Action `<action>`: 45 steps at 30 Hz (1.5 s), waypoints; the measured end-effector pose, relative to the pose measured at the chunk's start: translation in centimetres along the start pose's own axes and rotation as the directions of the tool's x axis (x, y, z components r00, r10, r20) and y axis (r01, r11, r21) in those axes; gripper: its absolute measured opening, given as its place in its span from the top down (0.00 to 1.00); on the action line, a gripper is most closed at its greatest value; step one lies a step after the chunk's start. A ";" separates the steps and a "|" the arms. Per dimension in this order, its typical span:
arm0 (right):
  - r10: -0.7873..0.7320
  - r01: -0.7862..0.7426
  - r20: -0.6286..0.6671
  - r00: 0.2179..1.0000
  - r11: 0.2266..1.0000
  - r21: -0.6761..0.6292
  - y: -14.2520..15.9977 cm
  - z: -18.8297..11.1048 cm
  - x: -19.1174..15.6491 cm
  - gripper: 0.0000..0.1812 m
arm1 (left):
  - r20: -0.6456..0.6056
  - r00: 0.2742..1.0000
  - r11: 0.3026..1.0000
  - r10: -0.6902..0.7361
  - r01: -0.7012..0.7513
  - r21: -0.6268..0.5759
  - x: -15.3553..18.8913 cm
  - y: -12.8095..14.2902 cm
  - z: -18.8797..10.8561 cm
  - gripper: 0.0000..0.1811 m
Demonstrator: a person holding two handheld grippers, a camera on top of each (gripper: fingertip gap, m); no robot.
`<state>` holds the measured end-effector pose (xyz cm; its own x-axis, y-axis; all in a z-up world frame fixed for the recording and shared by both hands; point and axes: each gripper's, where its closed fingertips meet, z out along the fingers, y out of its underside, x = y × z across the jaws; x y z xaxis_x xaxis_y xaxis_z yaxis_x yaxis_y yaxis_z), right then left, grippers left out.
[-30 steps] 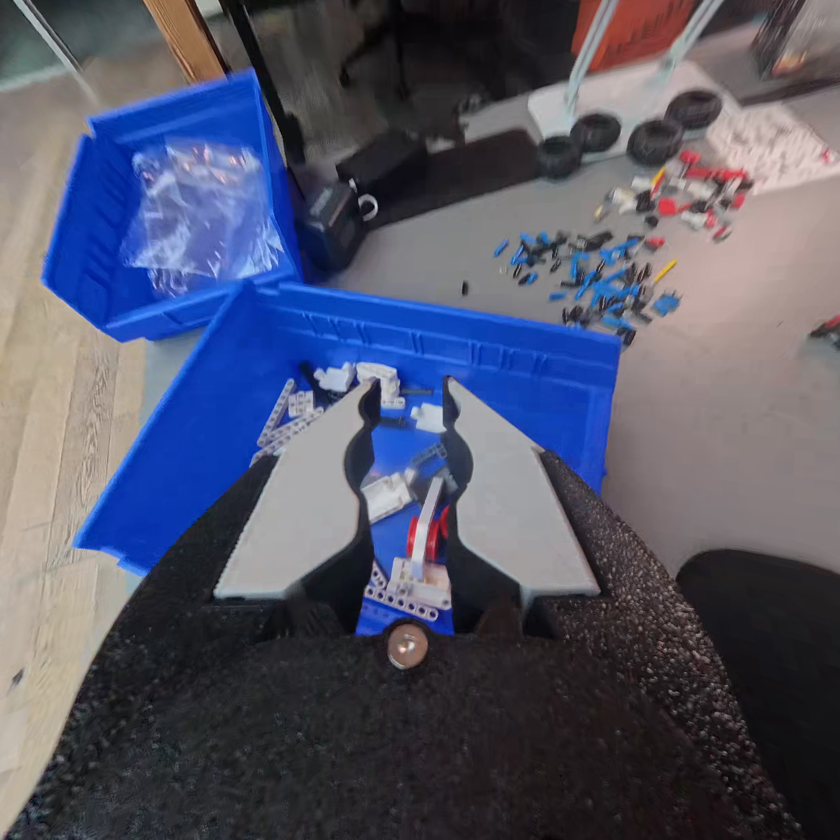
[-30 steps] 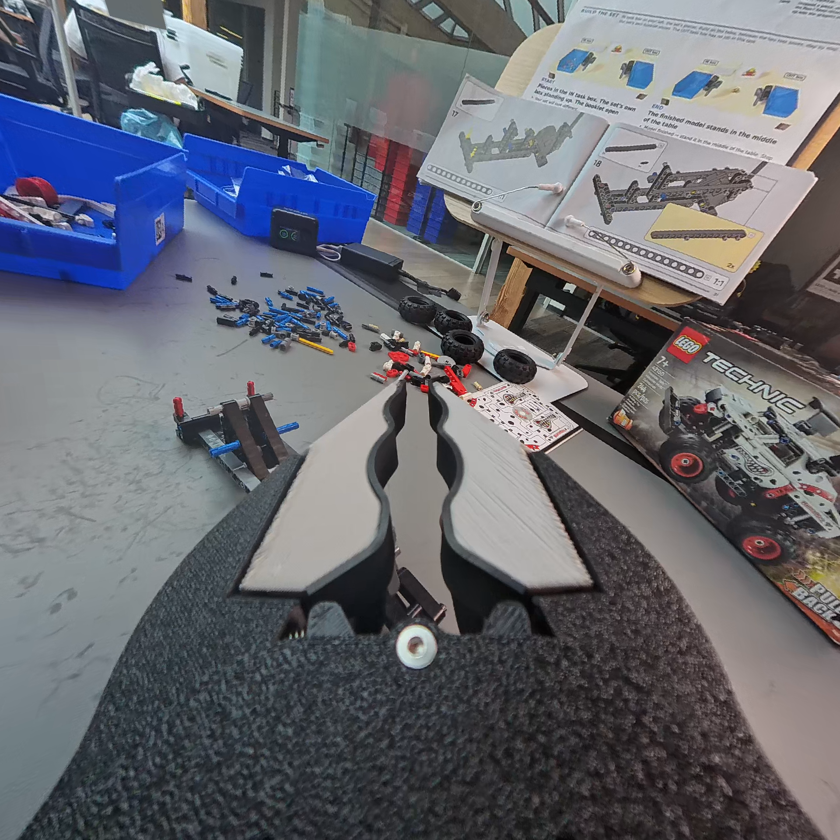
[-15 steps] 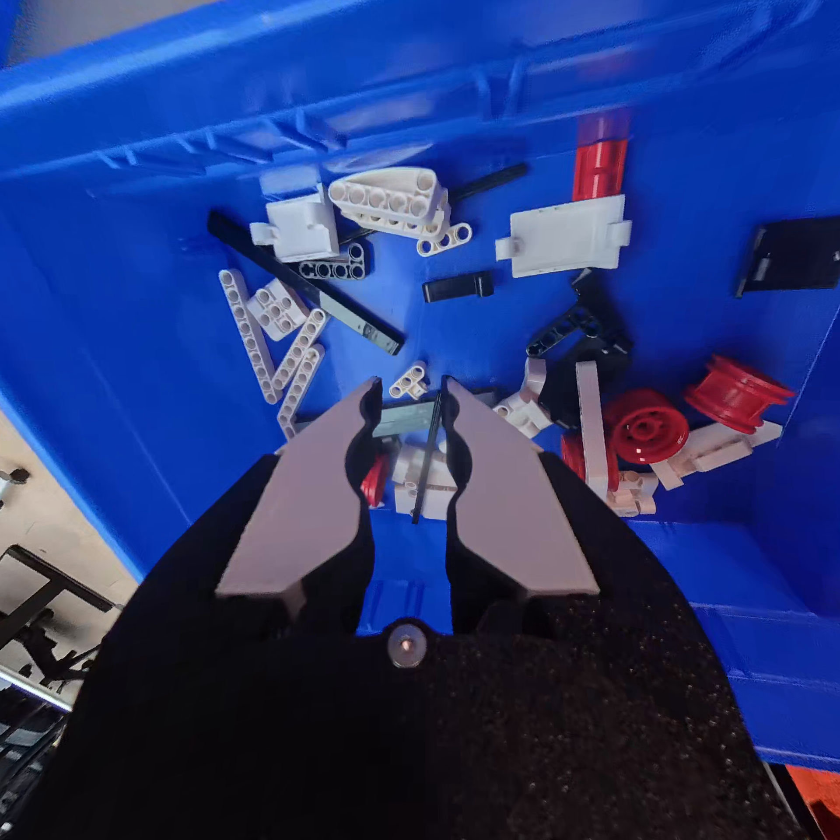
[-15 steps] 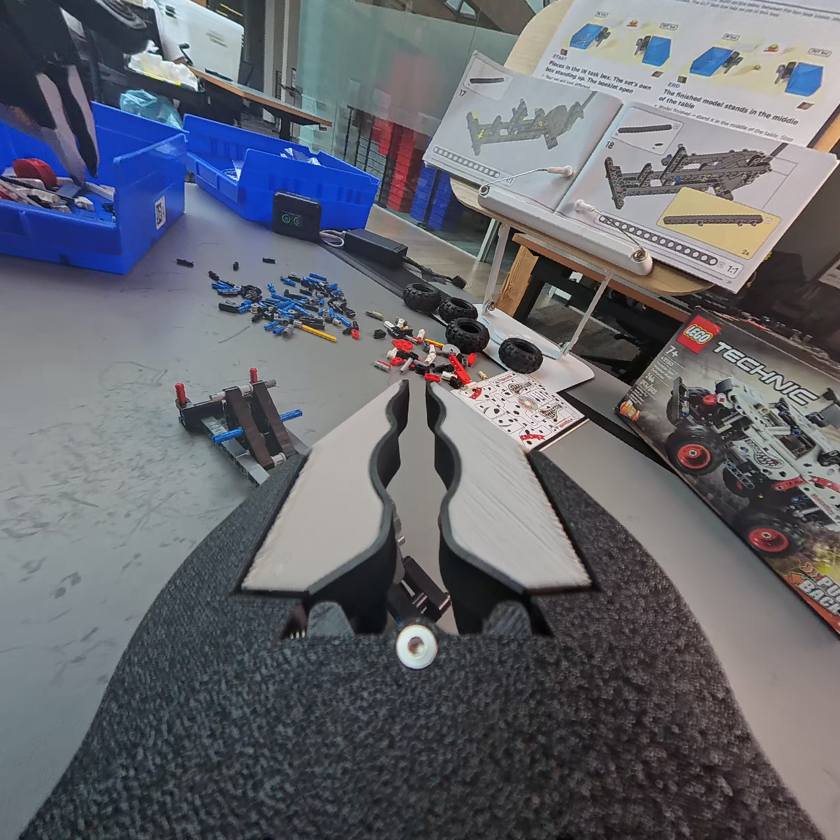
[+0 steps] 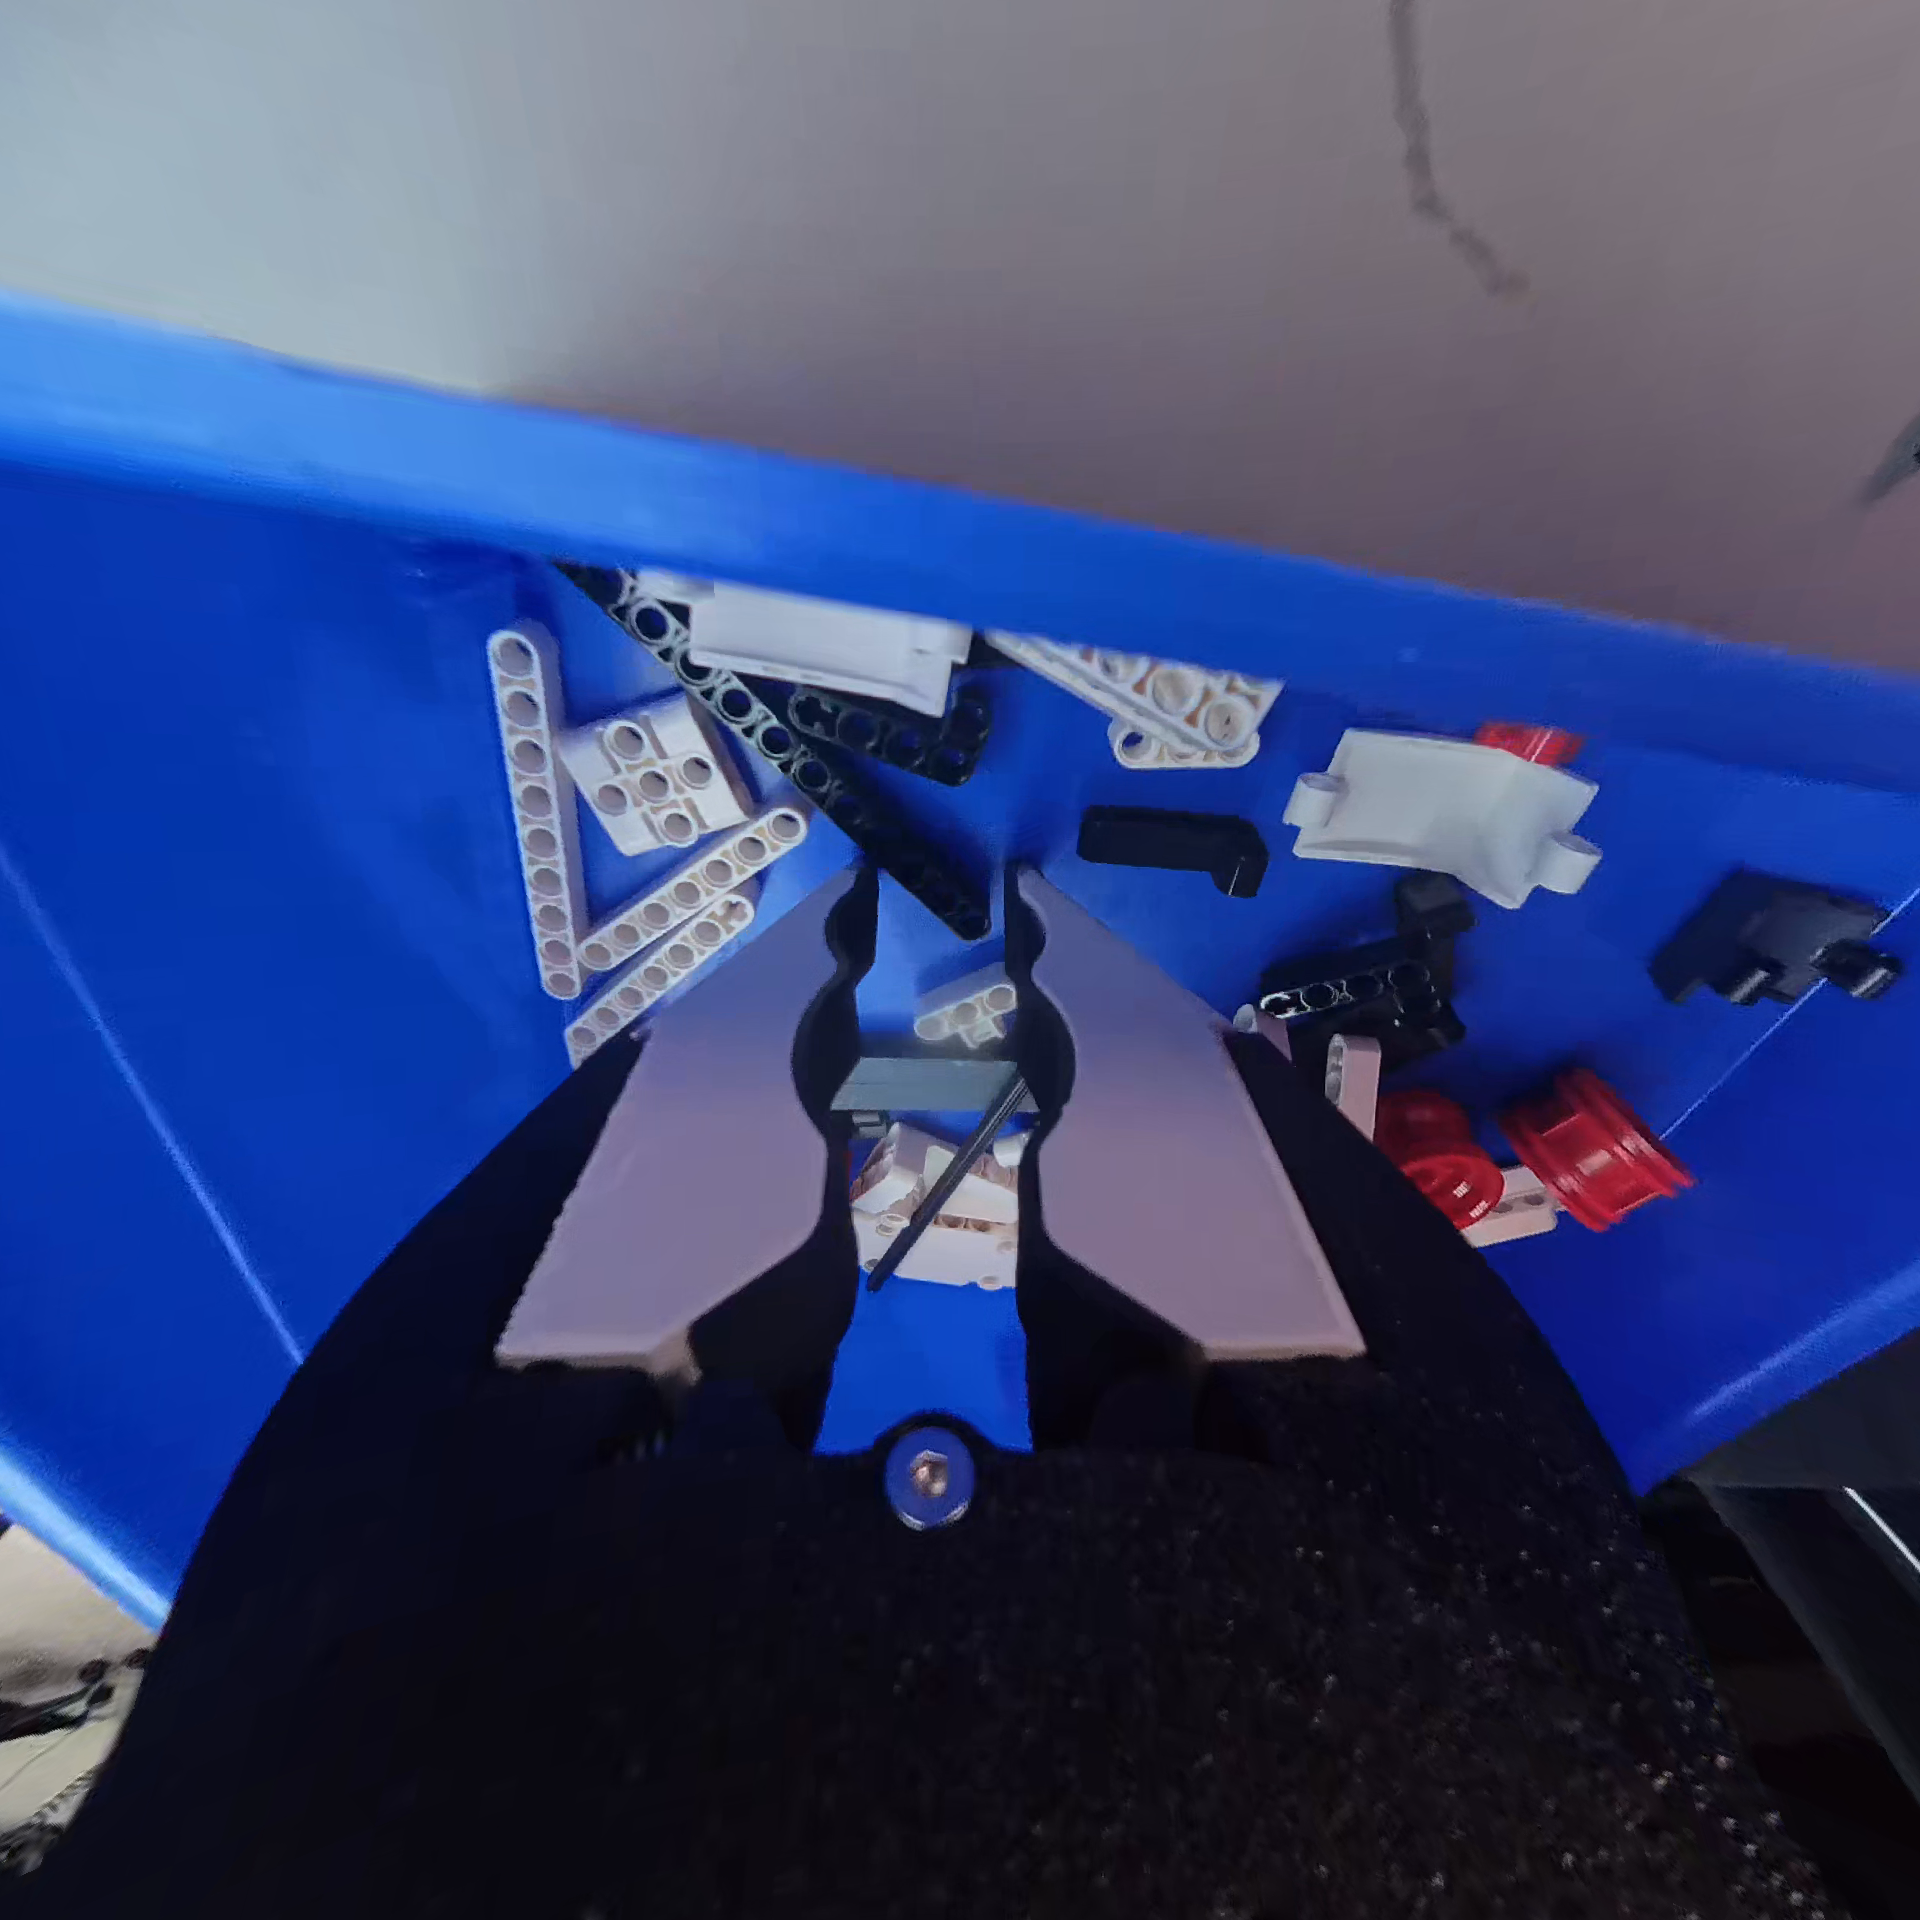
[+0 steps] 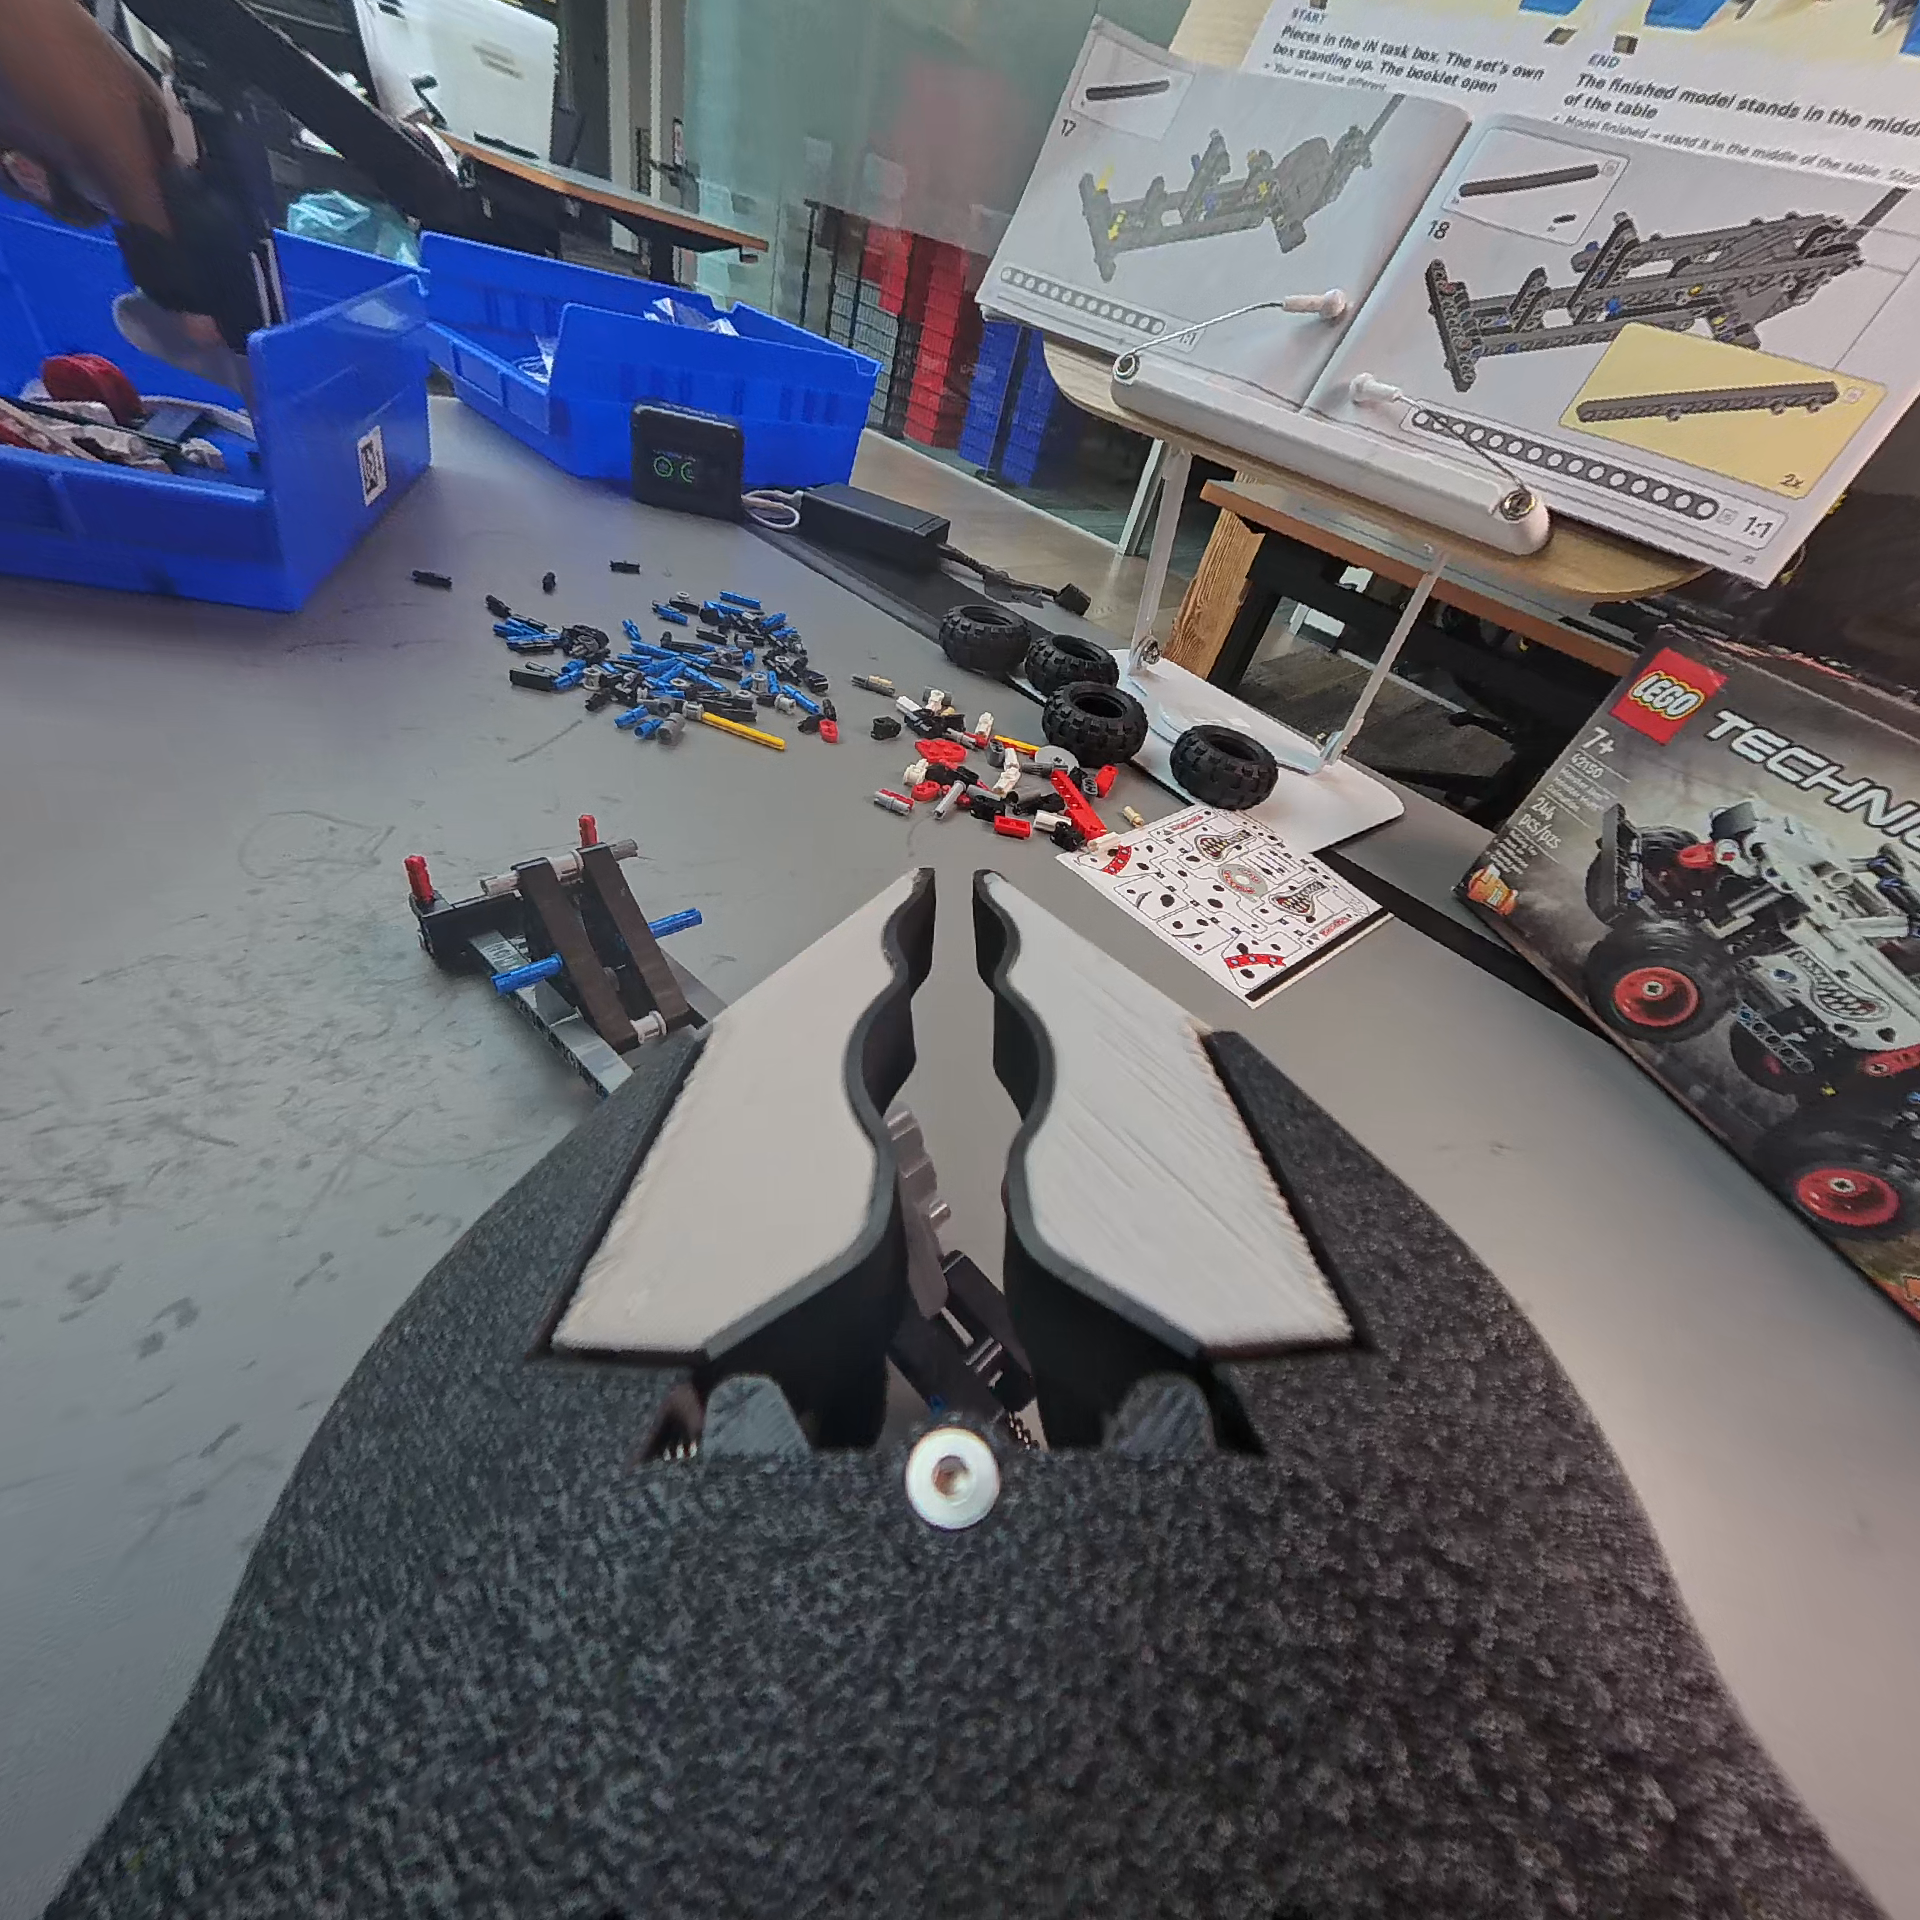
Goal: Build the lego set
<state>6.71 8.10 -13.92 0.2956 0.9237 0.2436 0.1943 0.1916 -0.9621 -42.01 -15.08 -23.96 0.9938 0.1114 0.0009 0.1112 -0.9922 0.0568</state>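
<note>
right hand-held gripper (image 6: 953,883) clamps dark lego part (image 6: 920,1174).

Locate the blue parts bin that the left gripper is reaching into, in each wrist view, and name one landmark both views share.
Left wrist view: the blue parts bin fills the middle of the picture, its rim running across above the loose pieces.
Right wrist view: it sits at the far left edge on the grey table.
Shared landmark: a red wheel hub lying in the bin, seen in the right wrist view at.

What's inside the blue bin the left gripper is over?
The blue bin holds white beams, a long black beam, white panels, black connectors and red wheel hubs. The left gripper covers whatever lies under it; only a grey piece shows between the jaws.
</note>
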 end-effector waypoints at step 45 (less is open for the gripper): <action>-0.004 0.005 -0.031 1.000 1.000 0.029 -0.7 -0.7 0.7 0.96 | 0.180 0.983 0.936 -0.044 -0.023 0.351 -0.3 3.2 -7.7 0.95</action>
<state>7.46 8.40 -12.96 0.3234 0.9124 0.2509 0.1684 0.2054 -0.9641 -42.05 -17.90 -16.07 0.9730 0.1426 -0.1814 0.0840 -0.9510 -0.2974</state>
